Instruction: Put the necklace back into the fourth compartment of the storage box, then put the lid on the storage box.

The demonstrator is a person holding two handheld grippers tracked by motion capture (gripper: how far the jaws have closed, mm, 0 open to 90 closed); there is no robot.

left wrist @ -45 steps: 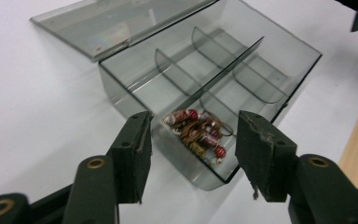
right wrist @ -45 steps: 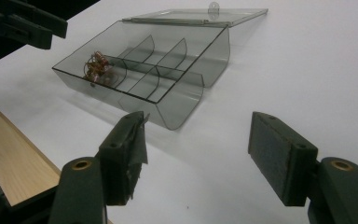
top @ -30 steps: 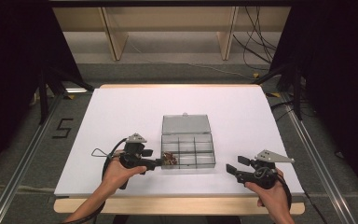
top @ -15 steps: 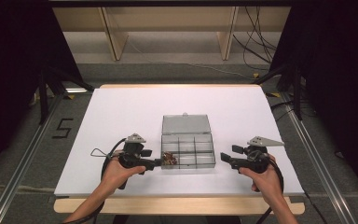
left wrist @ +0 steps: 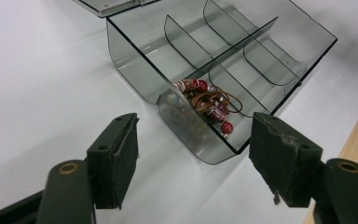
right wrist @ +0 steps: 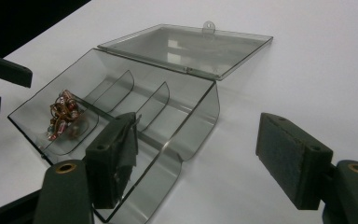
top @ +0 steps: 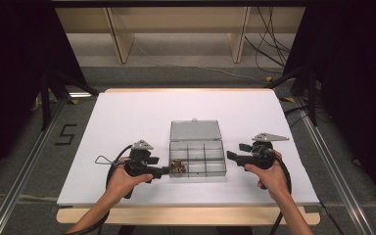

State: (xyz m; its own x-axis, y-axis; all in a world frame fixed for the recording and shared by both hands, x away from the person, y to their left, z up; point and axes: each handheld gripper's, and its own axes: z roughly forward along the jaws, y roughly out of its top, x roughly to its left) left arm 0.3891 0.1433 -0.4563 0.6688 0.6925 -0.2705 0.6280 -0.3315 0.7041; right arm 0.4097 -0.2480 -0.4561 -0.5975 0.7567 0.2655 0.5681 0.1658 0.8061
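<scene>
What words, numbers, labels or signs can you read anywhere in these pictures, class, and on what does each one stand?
"5": a black digit marked on the grey floor left of the table, in the high view.
No other text: the clear box, its lid and both tongs carry no readable label or brand.

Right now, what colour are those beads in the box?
Mostly red, on brown cord; the beads show best in the left gripper view.

White table top [top: 127,117], grey carpet floor [top: 19,147], wooden shelving [top: 176,24], black curtains [top: 10,49].
</scene>
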